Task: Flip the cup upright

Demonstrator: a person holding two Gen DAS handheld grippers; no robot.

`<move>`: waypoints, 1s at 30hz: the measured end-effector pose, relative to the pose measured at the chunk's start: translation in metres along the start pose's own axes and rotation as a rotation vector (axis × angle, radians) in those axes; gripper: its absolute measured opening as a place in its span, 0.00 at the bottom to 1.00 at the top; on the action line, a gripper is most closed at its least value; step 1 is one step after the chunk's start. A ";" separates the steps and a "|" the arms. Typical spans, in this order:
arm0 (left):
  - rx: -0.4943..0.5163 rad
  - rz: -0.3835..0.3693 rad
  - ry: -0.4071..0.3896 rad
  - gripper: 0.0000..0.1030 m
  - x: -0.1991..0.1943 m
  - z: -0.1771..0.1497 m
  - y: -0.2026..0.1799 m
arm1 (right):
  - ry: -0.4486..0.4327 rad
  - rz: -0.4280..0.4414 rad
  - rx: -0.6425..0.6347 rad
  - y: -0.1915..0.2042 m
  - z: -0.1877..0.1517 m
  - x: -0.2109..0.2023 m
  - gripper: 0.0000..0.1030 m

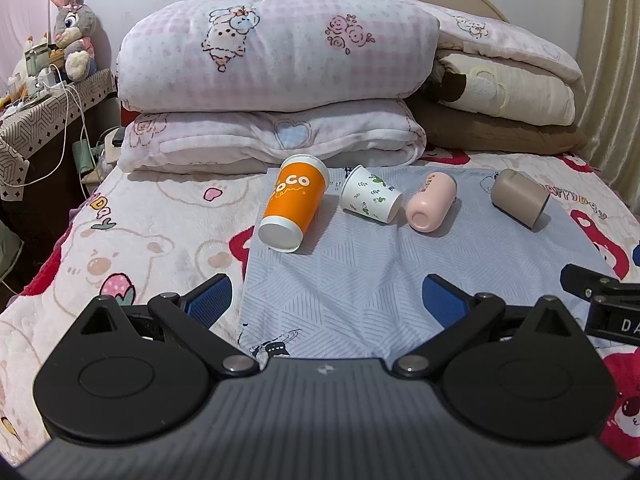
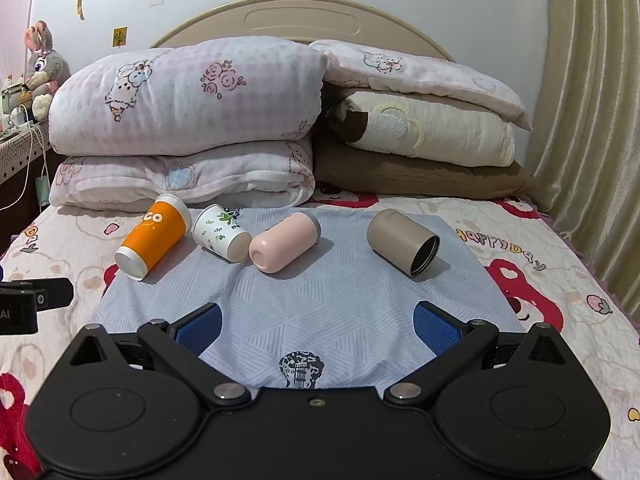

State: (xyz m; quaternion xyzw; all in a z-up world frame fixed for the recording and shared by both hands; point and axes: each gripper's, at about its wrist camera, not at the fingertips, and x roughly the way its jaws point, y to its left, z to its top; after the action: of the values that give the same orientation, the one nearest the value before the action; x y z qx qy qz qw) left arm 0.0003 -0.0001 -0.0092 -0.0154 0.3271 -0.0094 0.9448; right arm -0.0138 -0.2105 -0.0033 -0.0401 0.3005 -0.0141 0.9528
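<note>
Several cups lie on their sides in a row on a light blue cloth on the bed: an orange cup, a white leaf-print paper cup, a pink cup and a taupe cup. My left gripper is open and empty, well short of the cups. My right gripper is open and empty, also short of them.
Folded quilts and pillows are stacked behind the cups against the headboard. A bedside table with a plush rabbit and cables stands at the left. A curtain hangs at the right. The other gripper's edge shows in each view.
</note>
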 end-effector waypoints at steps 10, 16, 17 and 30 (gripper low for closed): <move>0.002 0.000 0.002 1.00 0.000 0.000 0.000 | 0.002 -0.001 0.000 0.001 0.000 0.000 1.00; 0.001 0.000 0.004 1.00 0.000 -0.001 -0.001 | 0.005 0.000 -0.003 0.001 0.000 0.001 1.00; 0.002 0.000 0.004 1.00 0.001 -0.002 -0.002 | 0.006 0.000 -0.004 0.001 -0.001 0.001 1.00; 0.054 -0.078 0.052 1.00 0.015 0.022 -0.015 | 0.001 0.019 -0.054 -0.006 0.008 0.006 1.00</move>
State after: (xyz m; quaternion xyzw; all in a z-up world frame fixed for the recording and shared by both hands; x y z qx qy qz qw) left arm 0.0258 -0.0152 -0.0003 -0.0024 0.3504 -0.0557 0.9349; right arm -0.0043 -0.2160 0.0003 -0.0629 0.3018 0.0032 0.9513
